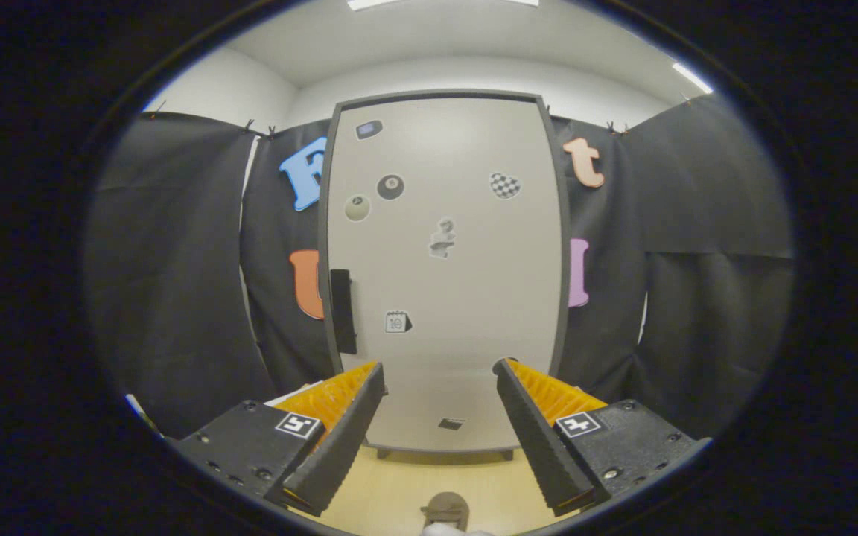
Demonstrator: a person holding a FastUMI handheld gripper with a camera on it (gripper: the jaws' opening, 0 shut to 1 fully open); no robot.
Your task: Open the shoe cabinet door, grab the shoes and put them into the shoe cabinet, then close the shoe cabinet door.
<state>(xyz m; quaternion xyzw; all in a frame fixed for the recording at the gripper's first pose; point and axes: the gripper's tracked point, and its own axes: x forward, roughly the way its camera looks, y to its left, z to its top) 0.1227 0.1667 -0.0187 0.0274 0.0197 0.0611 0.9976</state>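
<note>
Pale grey and matte, the shoe cabinet door point(466, 298) stands shut straight ahead of us, a tall smooth panel with rounded upper corners set in a thin dark frame. We see a slim black handle point(342, 310), upright and rectangular, fixed near its left edge about halfway up. Small flat stickers point(390, 187) dot the panel: round ones, a chequered heart shape, a little calendar shape and a dark patch low down. Our gripper point(439, 368) is held wide apart with nothing between its fingers point(339, 435), which are ribbed along their inner faces and point toward the lower part of the door without touching it. Just below and between the fingers we make out the rounded toe of a brownish shoe point(445, 509) resting on the floor point(399, 495), which is light, wood-toned and smooth. Short dark feet lift the cabinet slightly off that floor. Black cloth point(176, 283) hangs in soft folds on both sides of the cabinet, clipped along its top edge. Above it we see plain white walls and a white ceiling point(444, 37) with bright strip lights.
</note>
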